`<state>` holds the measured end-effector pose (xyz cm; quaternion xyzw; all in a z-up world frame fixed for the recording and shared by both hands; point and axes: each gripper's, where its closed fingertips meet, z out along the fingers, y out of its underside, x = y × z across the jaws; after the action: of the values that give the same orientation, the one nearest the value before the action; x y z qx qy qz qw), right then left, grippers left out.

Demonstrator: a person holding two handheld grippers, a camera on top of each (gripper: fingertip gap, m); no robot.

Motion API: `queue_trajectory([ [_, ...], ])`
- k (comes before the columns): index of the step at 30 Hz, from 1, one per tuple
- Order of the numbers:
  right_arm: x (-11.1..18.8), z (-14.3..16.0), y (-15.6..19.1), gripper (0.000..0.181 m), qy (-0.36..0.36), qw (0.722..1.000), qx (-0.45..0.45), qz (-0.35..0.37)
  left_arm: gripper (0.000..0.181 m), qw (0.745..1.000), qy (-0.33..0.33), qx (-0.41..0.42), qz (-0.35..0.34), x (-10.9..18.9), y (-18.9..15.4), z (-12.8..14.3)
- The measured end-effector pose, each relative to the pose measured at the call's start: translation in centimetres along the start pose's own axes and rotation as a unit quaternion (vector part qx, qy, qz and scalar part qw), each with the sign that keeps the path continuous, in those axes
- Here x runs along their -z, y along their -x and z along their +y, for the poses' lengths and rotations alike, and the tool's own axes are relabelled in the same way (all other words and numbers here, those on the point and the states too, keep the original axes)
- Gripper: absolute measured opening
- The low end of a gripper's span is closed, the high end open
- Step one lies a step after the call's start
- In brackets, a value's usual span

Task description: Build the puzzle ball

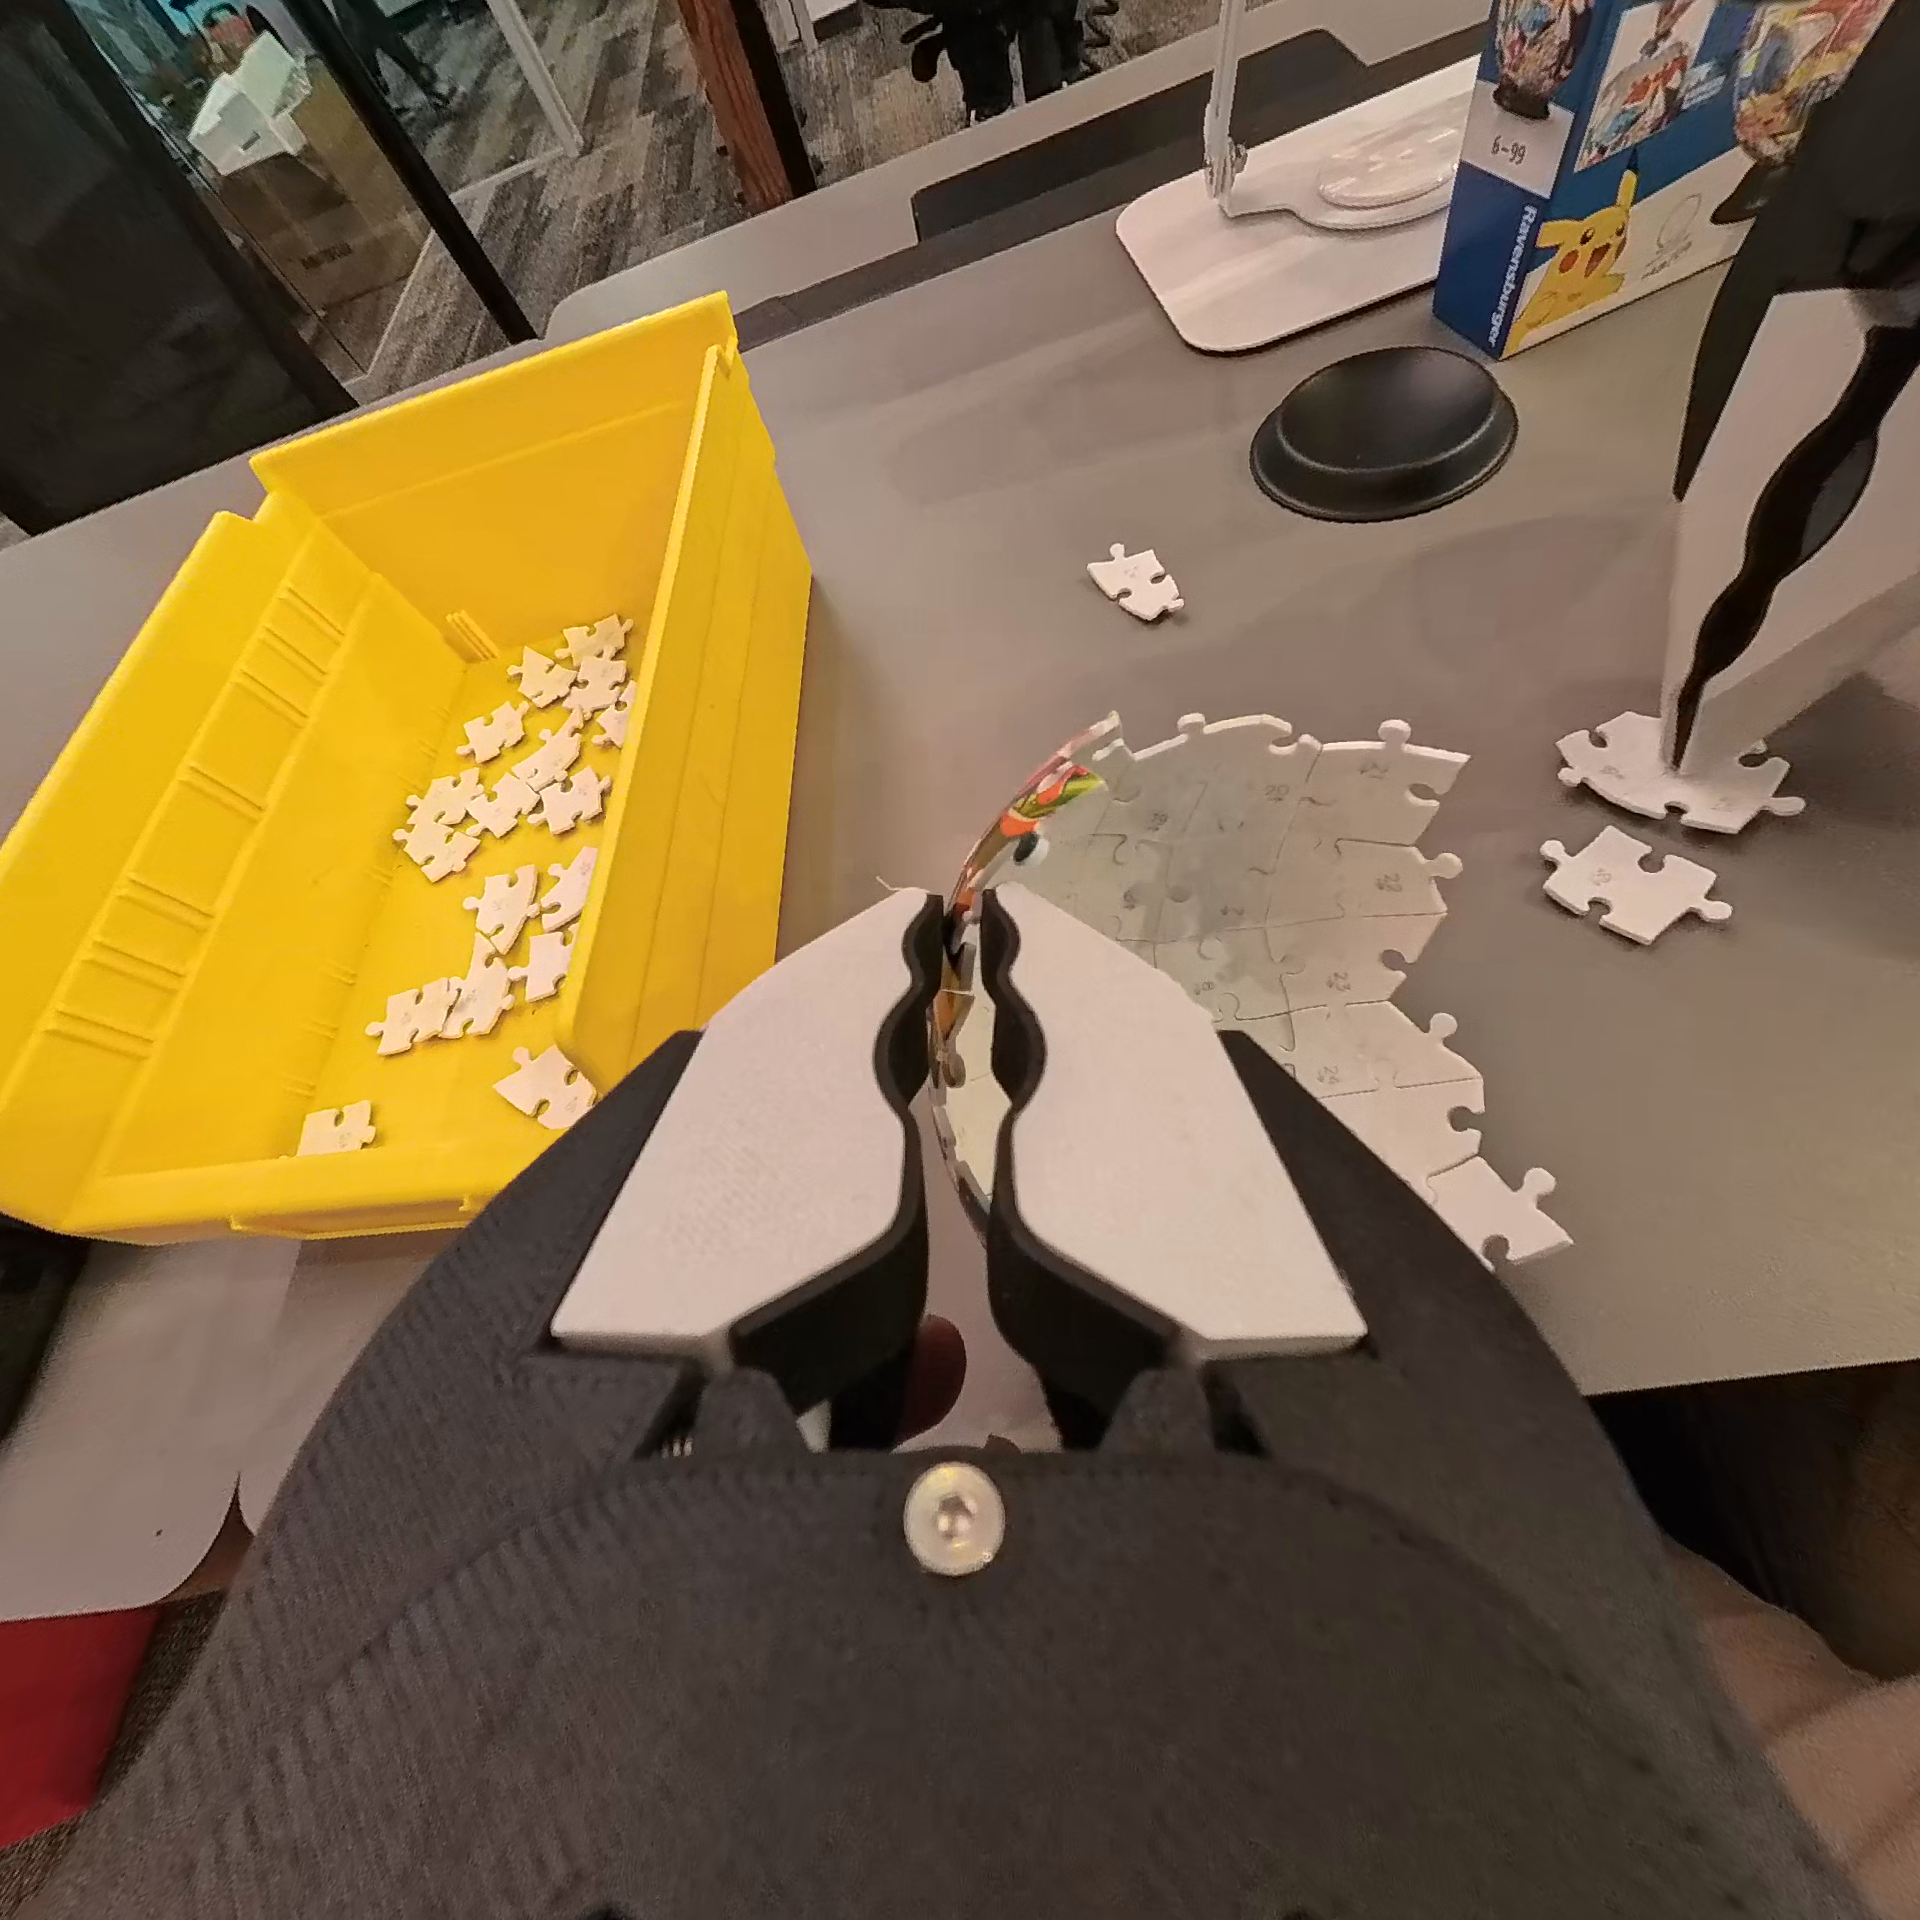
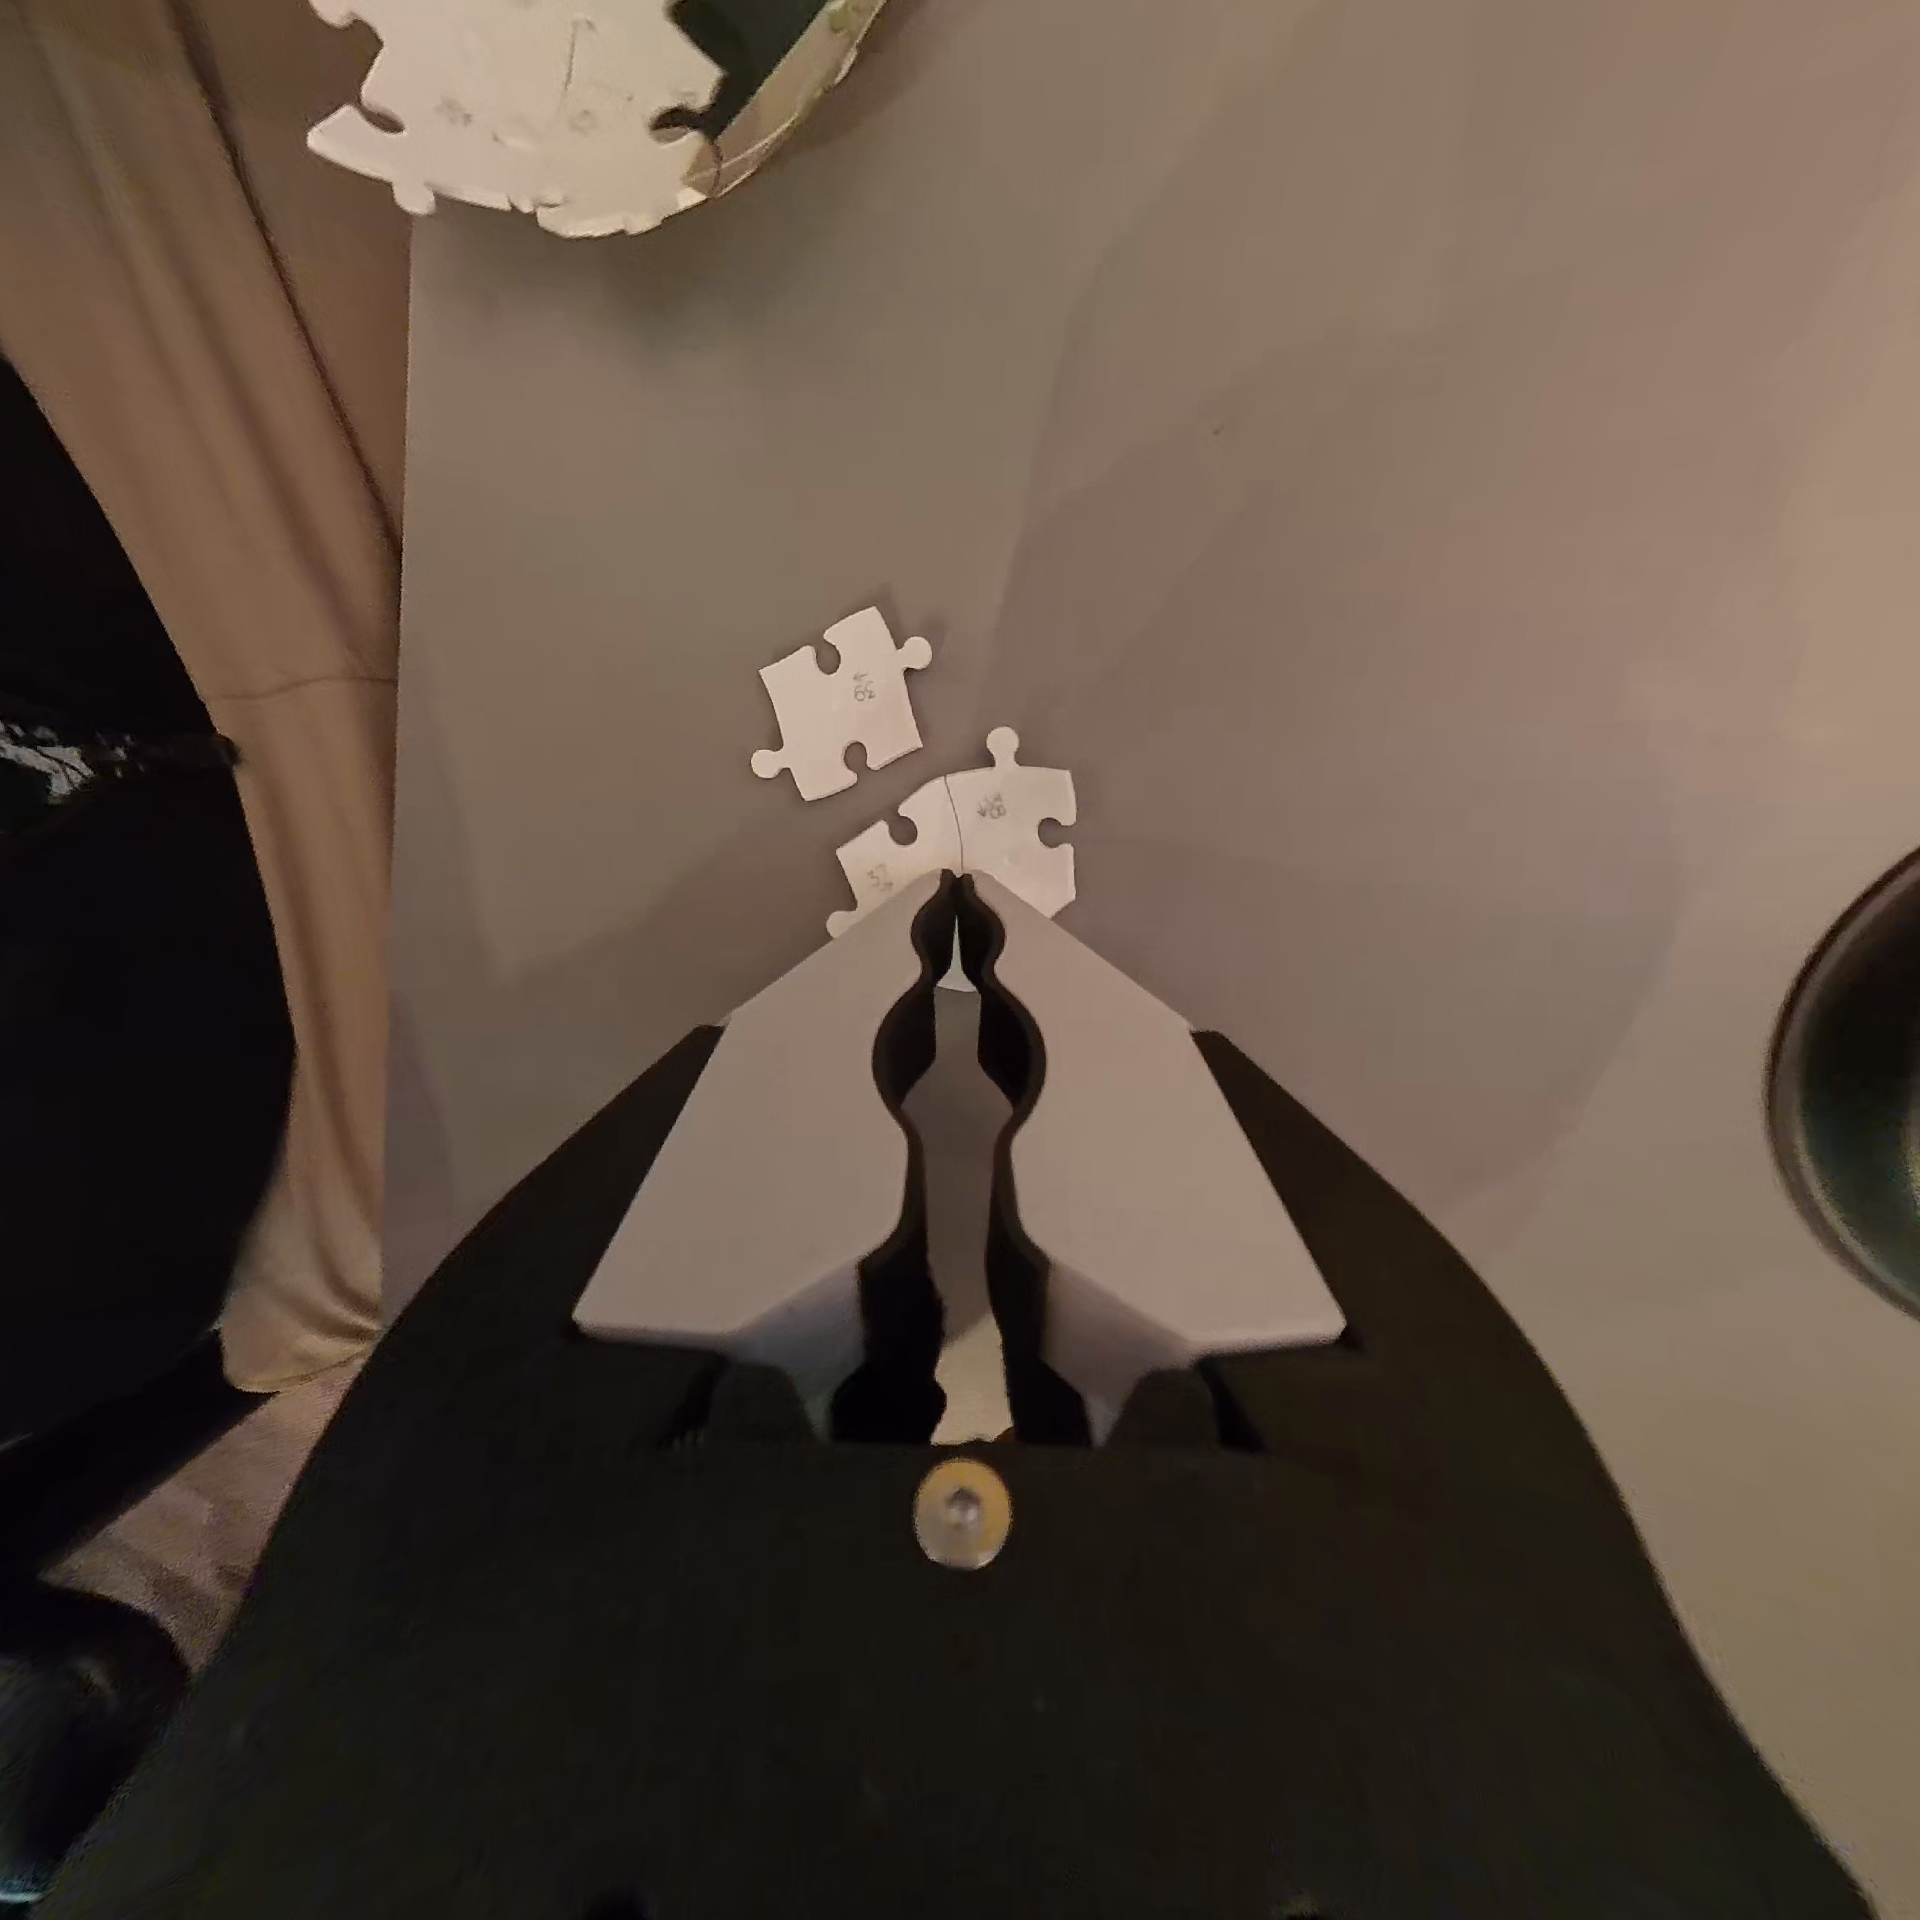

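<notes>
My left gripper [image 1: 964,906] pinches the rim of the curved shell [image 1: 1278,935] on the grey table [image 1: 1039,499], beside the yellow bin [image 1: 436,499]. My right gripper [image 2: 957,881], pressed together, touches a joined pair [image 2: 971,831].

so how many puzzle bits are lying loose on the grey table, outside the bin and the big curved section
3: a single piece near the black dome, a joined pair under the right claw, and a single just in front of that pair. More may be hidden behind the claws.
</notes>
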<state>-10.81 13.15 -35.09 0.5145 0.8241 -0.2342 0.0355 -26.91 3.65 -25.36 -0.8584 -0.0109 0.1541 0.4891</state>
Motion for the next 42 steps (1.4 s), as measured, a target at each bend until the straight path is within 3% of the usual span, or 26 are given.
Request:
queue_trajectory([
  [6,0.3,-0.7,0.6,0.0,-0.018,1.0,0.001,-0.01,0.006,1.0,0.001,-0.002,-0.004,0.0,0.2,0.1],
  [13,2.2,-0.6,-1.0,0.004,-0.03,0.995,0.042,0.081,0.006,1.0,0.002,-0.003,-0.001,-0.1,0.0,0.1],
  [15,2.3,-1.1,-0.4,0.005,-0.049,0.995,0.051,0.073,0.006,1.0,0.001,-0.003,-0.001,-0.1,0.0,0.1],
  [19,1.4,-2.4,0.9,0.012,-0.047,0.991,0.107,0.069,0.006,1.0,0.002,-0.004,0.0,-0.2,-0.1,0.1],
  [26,-2.0,-3.3,2.1,0.041,0.004,0.979,0.189,0.075,0.006,1.0,0.003,-0.004,-0.004,-0.1,0.2,0.2],
  [42,-1.3,-4.2,2.0,0.033,-0.037,0.986,0.15,0.06,0.006,1.0,0.002,-0.004,-0.003,-0.1,0.2,0.2],
])
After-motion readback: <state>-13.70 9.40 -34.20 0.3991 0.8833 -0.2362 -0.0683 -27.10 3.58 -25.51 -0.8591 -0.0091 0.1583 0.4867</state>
